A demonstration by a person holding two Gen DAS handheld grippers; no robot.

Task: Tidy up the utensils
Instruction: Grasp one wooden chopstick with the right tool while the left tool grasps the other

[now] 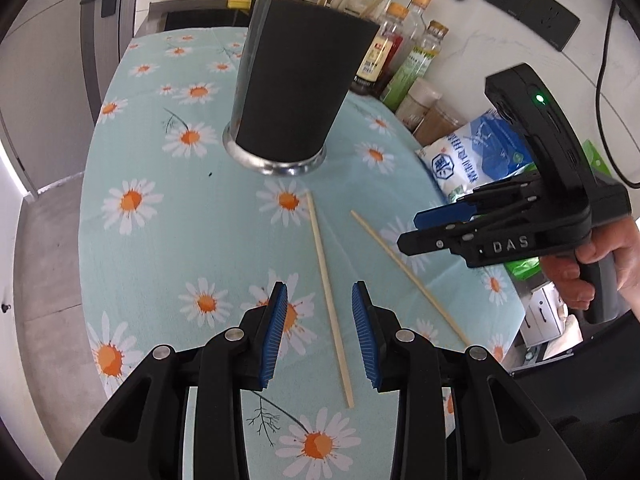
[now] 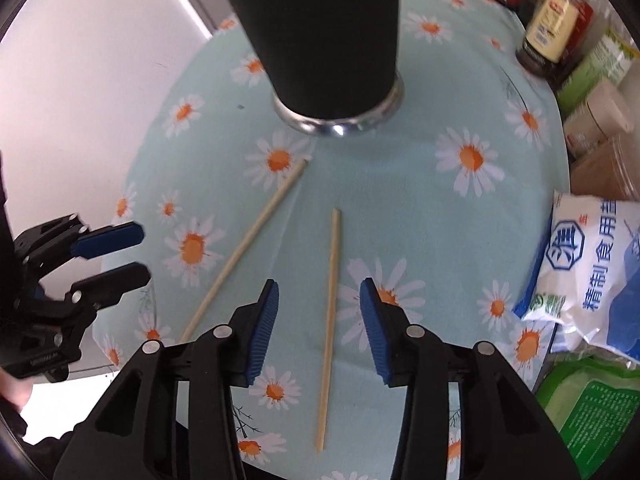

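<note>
Two pale wooden chopsticks lie apart on the daisy tablecloth [image 1: 168, 240], in front of a tall black utensil holder [image 1: 296, 88] [image 2: 320, 32] with a shiny metal base. My left gripper [image 1: 320, 292] [image 2: 144, 252] hangs open over the left chopstick [image 1: 330, 304] [image 2: 244, 244], which runs between its blue pads without touching them. My right gripper [image 2: 319, 286] [image 1: 408, 232] is open too, pointing steeply down. The right chopstick [image 2: 330, 312] [image 1: 408, 276] lies between its pads, untouched. A hand holds the right gripper's handle.
Sauce and oil bottles [image 1: 400, 40] [image 2: 552, 28] line the wall behind the holder. A blue and white salt bag [image 1: 476, 152] [image 2: 592, 268] and a green packet [image 2: 592, 408] crowd the table's right side. The cloth's left edge drops to the floor.
</note>
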